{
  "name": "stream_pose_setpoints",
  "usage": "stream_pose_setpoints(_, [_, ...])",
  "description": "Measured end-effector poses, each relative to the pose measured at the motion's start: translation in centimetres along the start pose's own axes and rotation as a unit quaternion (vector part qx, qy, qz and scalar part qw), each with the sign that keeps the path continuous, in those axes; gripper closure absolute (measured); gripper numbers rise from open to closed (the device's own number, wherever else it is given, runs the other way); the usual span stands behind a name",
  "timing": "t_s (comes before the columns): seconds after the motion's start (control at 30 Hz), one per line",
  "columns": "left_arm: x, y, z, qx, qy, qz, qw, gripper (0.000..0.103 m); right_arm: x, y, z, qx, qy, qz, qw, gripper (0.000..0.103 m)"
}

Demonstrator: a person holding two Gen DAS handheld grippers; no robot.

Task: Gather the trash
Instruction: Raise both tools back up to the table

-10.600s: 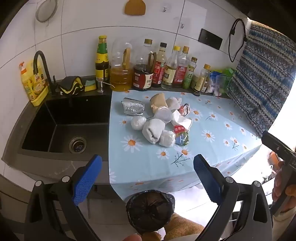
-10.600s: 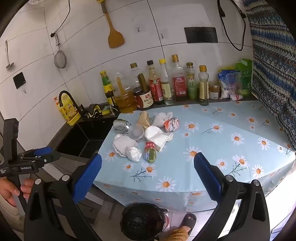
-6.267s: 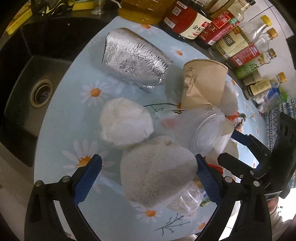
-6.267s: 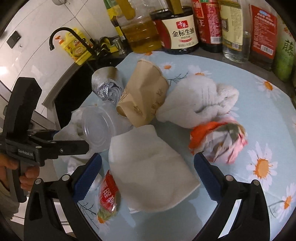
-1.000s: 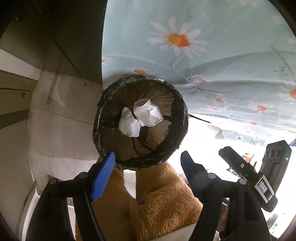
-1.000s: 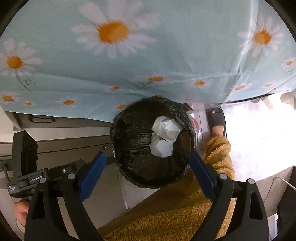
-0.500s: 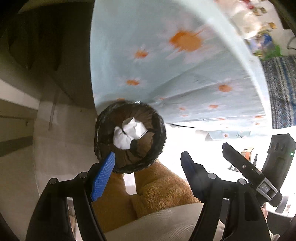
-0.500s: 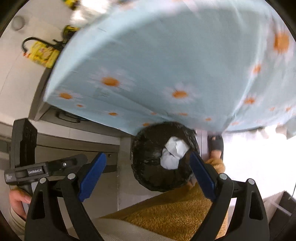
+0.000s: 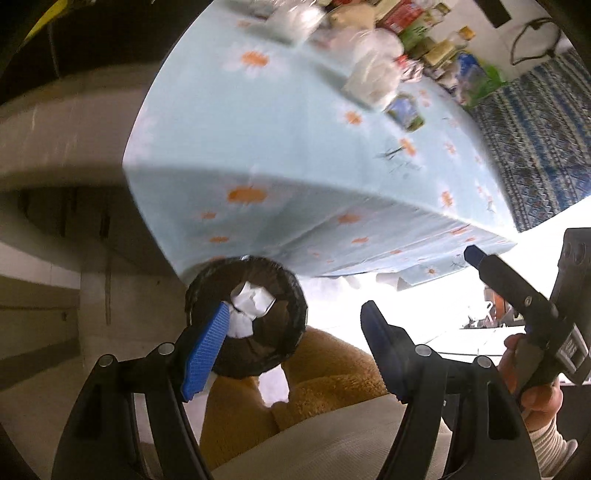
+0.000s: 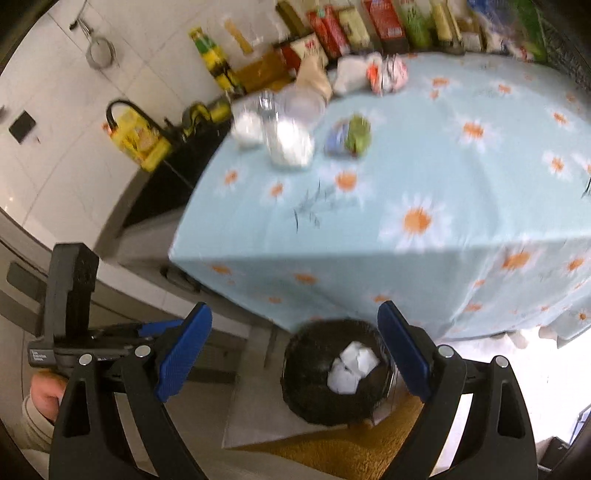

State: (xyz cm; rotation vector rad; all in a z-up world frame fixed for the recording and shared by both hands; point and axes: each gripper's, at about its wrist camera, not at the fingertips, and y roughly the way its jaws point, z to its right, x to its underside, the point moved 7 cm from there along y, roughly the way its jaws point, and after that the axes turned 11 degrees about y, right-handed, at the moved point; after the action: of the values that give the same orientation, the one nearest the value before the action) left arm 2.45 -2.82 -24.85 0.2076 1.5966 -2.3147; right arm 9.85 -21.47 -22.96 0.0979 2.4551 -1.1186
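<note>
Both tools were spread wide and held nothing. The left tool [image 9: 291, 343] sat low in its frame, its blue finger [image 9: 205, 350] crossing the near rim of the bin [image 9: 295, 295]; the right tool [image 10: 293, 354] framed the same bin [image 10: 306, 398] at bottom centre of its view. I judged they were held that way because each was between loads, empty and free to take more. The bin, lined in black, stood on the floor just under the bench's [image 10: 443, 184] hanging cloth, close enough to drop things in. In it lay crumpled white paper [image 10: 351, 367]. The rest of the trash [image 10: 295, 136], blurred, was heaped in the upper middle of the right view, on the bench near the bottles [image 10: 332, 33].
</note>
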Motion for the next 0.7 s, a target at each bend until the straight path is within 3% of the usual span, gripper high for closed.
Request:
stream_pose_setpoints(0.37, [-7.5,-3.0,2.7,-0.006,0.017,0.072,0.9972,0.032,-8.5,-2.4,0.6,0.007,-0.041,0.057,0.998,0.013])
stream_pose_setpoints(0.7, [-13.9,-0.8,4.0,-0.041,0.013,0.069,0.9967,0.032,-16.7,-2.2,3.6,0.002,-0.055,0.071,0.996,0.013])
